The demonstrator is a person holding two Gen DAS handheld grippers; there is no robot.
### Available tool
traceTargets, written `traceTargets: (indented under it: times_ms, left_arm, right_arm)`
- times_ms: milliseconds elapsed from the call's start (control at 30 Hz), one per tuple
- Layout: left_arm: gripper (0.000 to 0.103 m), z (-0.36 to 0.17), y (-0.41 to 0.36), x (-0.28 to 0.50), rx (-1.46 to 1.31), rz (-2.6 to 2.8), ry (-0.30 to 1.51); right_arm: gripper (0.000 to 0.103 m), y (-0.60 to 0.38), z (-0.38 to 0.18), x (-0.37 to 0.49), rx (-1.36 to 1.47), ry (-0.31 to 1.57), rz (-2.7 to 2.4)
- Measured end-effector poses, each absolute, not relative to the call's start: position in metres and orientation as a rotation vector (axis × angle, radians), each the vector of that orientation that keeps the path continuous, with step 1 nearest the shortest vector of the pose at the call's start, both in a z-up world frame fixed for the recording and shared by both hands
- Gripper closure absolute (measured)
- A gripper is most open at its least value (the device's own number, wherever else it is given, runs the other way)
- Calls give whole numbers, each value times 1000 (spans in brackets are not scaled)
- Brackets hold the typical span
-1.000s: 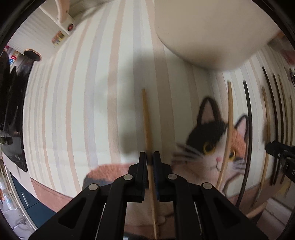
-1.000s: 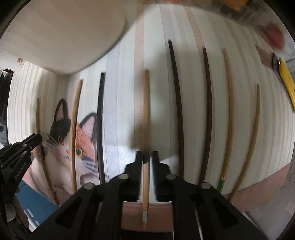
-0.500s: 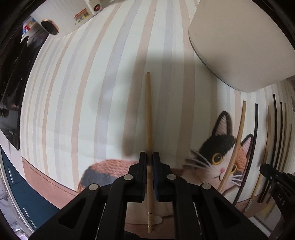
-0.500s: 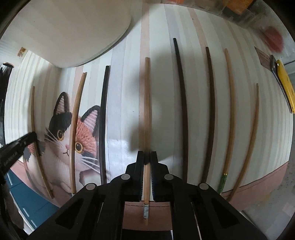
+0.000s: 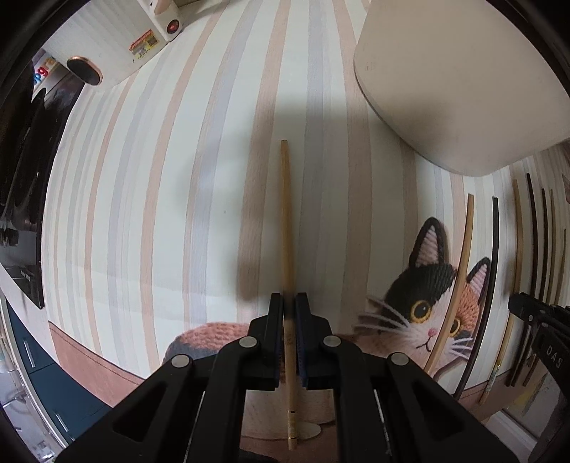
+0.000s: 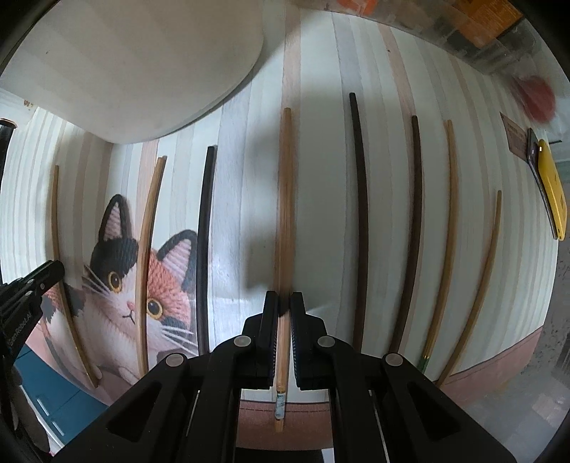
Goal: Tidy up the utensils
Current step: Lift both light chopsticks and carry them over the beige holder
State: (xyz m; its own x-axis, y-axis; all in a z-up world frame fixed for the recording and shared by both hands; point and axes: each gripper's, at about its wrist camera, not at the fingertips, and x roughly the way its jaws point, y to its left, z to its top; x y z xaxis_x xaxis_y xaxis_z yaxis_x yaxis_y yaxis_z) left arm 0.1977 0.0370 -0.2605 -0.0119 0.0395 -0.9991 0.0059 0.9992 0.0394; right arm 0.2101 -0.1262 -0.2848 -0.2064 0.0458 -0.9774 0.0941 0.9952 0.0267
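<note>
My left gripper [image 5: 289,302] is shut on a pale bamboo chopstick [image 5: 286,231], held lengthwise over the striped part of the cat-picture mat [image 5: 142,213]. My right gripper [image 6: 284,302] is shut on a brown wooden chopstick [image 6: 285,213] with a pale band near its butt end. Several other chopsticks lie in a row on the mat [image 6: 249,160]: a black chopstick [image 6: 205,231] and a light chopstick [image 6: 149,249] to the left, two dark brown chopsticks [image 6: 359,213] and light ones to the right. Each gripper shows at the edge of the other's view.
A white rounded container [image 5: 463,82] stands at the mat's far side, also the container [image 6: 142,60] in the right wrist view. A yellow flat object [image 6: 550,192] lies past the mat's right edge. A white appliance [image 5: 156,28] sits at the far left.
The right gripper's jaws closed onto the brown chopstick. The left gripper shifted left, away from the cat picture, and rolled slightly with its chopstick.
</note>
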Motion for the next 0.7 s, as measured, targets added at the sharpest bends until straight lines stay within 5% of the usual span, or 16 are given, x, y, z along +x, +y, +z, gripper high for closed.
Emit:
traceTargets:
  times_ms: [267,700]
  left_arm:
    - [99,-255,35,213,72,35,1535]
    - [99,-169,42,196,105,64,1271]
  right_arm:
    - [96,-133,-279,207,130,1735,-57]
    - [96,-166,-207,199,245,1496,-114]
